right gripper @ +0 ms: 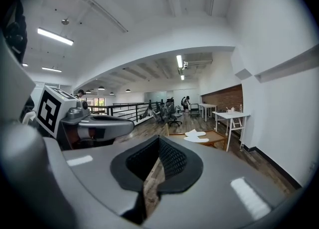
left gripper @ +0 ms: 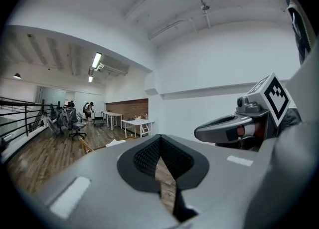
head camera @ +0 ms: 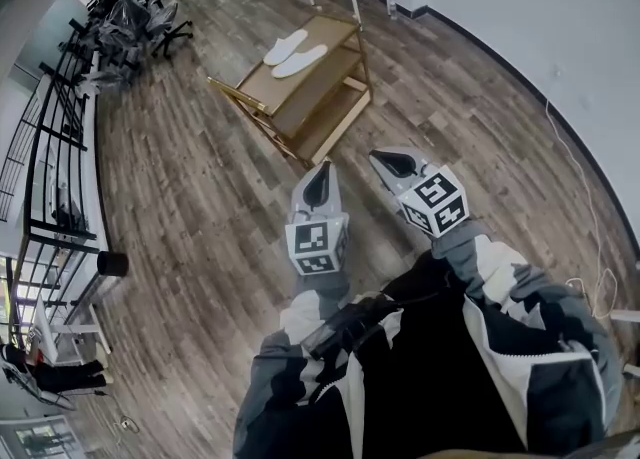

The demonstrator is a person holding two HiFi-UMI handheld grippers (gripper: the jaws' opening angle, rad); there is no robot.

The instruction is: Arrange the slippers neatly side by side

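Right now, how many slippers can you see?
2. Both lie on the top shelf of the wooden rack: the far slipper and the near slipper, close beside each other. The lower shelves are partly hidden, so more could be there.

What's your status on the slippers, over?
Left tool and right tool both shut, empty, short of the rack. Two white slippers on its top shelf, untouched. Only wood floor between.
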